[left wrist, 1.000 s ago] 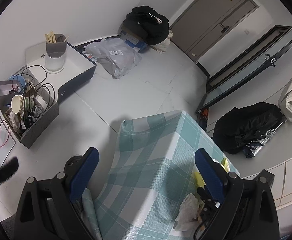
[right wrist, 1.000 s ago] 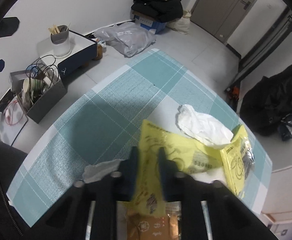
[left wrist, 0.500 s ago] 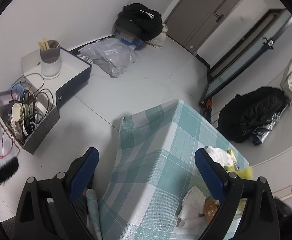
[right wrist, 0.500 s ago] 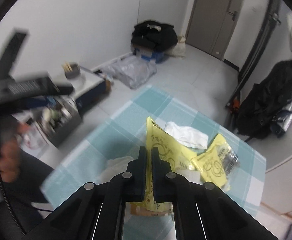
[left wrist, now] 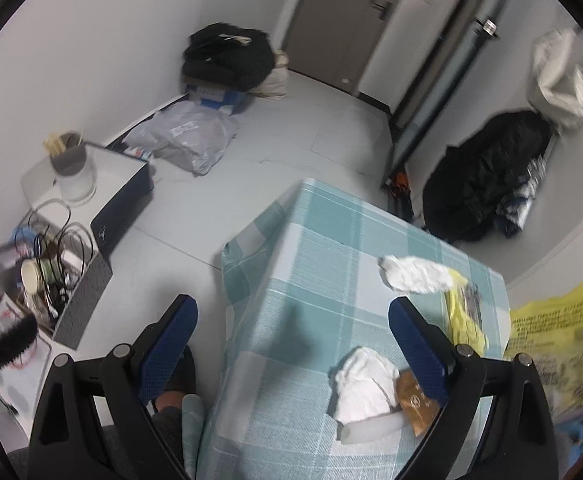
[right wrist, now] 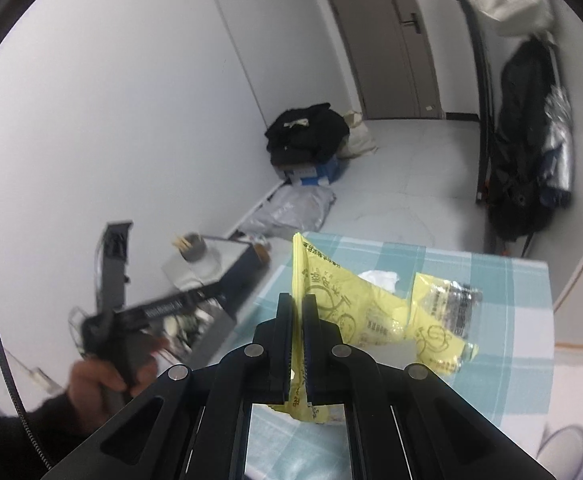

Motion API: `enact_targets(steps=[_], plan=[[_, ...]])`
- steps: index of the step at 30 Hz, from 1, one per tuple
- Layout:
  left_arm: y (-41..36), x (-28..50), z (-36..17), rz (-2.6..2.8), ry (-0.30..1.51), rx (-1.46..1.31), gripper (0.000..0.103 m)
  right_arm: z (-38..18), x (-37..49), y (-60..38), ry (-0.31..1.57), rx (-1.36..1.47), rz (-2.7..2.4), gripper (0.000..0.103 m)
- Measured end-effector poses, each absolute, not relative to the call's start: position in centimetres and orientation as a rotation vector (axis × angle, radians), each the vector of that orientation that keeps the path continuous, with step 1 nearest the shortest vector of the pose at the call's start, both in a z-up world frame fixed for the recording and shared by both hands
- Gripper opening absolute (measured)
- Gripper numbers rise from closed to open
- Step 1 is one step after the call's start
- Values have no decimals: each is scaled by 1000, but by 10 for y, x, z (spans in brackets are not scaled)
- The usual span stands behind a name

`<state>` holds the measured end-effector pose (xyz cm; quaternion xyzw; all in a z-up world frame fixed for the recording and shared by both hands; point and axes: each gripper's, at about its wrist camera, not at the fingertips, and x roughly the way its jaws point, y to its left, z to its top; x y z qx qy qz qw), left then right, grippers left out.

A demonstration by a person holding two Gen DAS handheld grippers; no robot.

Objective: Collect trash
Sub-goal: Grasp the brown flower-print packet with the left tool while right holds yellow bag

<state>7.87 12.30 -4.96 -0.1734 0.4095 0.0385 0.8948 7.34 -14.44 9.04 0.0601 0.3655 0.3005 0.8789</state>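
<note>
Right gripper point(right wrist: 298, 306), black with blue-lined fingers, clamped tight on a thin yellow plastic bag with printed lettering point(right wrist: 323, 280), pinched along its upper fold and lifted clear of the teal-and-white checked tablecloth point(right wrist: 507, 344); bag standing edge-up between the pads, its lower corner hanging out beneath the fingers. Same yellow bag seen from the left wrist at the far right edge point(left wrist: 555, 340), raised beside the table. Left gripper point(left wrist: 293, 336), black frame with blue textured pads, jaws spread wide and holding nothing, poised over the near corner of the table, half above the cloth and half above the pale grey floor point(left wrist: 291, 140). Still lying on the cloth: a crumpled white tissue point(left wrist: 365, 384) touching a small brown foil snack wrapper point(left wrist: 415, 404), both just beside the right-hand finger of the left gripper; farther back a second crumpled white tissue point(left wrist: 415, 276); next to it a smaller yellow-and-clear packet point(left wrist: 465, 312). Seen from the right wrist, a hand point(right wrist: 103, 380) in a dark sleeve gripping the left gripper's handle at lower left, blurred. On the floor beyond: a grey open box stuffed with cables and cups point(left wrist: 79, 300), a grey plastic sack point(left wrist: 187, 140), a heap of black clothing point(left wrist: 227, 56) against the wall.
</note>
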Motion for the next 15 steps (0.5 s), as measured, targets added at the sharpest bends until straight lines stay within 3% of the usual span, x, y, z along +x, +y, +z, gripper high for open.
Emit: enact_targets(steps=[6,15], plan=[[88,75,-36,-42,843,-227,95,93,56,-179,720,130,585,4],[20,87,-58,-262,1028,48,95,62,52,-221,720,172,560,4]])
